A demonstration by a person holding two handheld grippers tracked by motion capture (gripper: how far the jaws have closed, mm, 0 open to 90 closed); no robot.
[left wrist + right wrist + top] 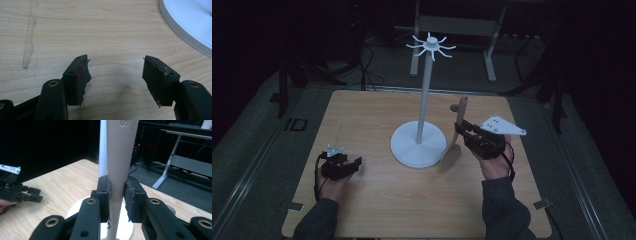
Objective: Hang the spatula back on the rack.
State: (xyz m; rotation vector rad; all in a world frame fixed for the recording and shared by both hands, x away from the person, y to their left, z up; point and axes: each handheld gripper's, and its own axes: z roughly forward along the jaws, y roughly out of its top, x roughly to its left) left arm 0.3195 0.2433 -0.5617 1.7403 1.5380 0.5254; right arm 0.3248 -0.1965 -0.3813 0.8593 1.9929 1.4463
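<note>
From above, your right gripper [460, 131] holds a pale wooden spatula [454, 145] beside the white hook-topped stand [418, 142]. Your left gripper [116, 72] view shows wide empty jaws over bare table. The right gripper's own view shows pads clamping the handle.

A raised "S" stood at the top edge of the spoon [119, 157] handle in the right gripper view, the rest cut off. "ID" marked the floor [295, 124] left of the table.
</note>
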